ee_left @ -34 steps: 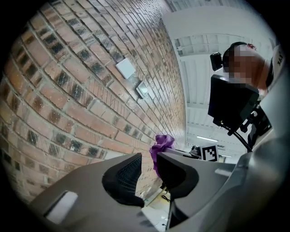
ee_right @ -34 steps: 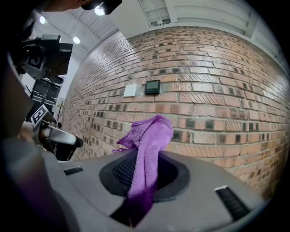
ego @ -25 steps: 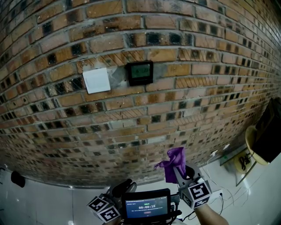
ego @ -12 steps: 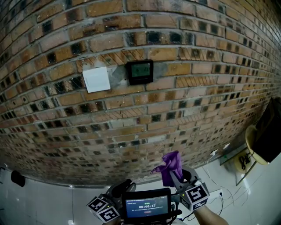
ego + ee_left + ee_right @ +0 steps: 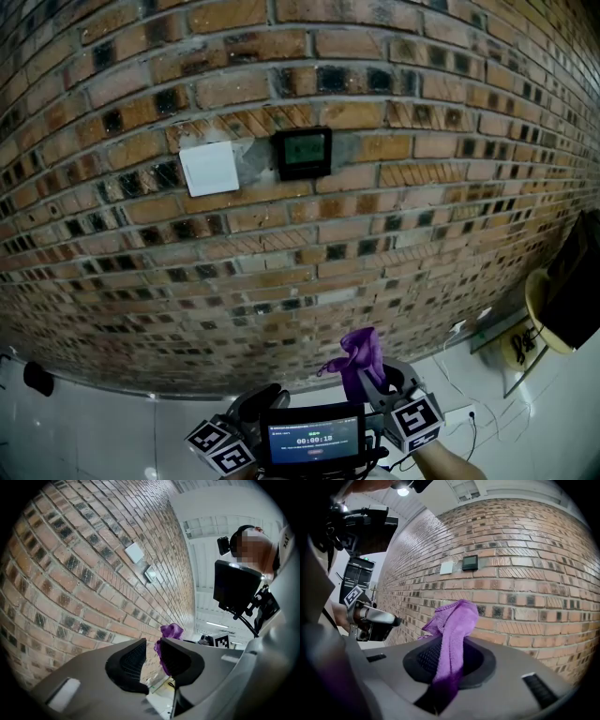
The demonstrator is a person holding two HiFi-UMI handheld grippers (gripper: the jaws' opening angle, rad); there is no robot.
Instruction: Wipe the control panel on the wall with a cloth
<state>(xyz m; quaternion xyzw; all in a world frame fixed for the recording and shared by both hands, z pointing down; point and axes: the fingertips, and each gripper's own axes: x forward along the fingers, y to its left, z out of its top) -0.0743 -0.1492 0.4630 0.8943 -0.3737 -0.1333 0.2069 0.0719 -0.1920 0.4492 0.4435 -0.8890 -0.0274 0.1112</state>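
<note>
The right tool (image 5: 449,660) pinches one purple cloth (image 5: 452,630). Its two jaws press on the cloth from both sides, and the top of the cloth flops over above them. The left tool (image 5: 151,656) has its jaws a little way apart, and nothing is between them. It is empty.

Both tools are low down, near the bottom of the brick wall (image 5: 422,216). The control panel (image 5: 302,153) is high up on the wall, well apart from the cloth. It is a dark square with a greenish screen. Just beside it, on its left, is a white square plate (image 5: 209,169). The cloth does not touch the panel.

I think the wiping has not begun. The cloth is in hand, so the step now is to bring it to the panel. The next move, I think, is to lift the right tool up and toward the wall until the floppy part of the cloth lies flat on the dark square. The person should press softly so the hard jaws do not bump the panel. Only the cloth should rub it.

Now I count. There are two tools, one cloth, one control panel and one white plate. There is also one small screen (image 5: 314,436) between the two tools, close to the person.
</note>
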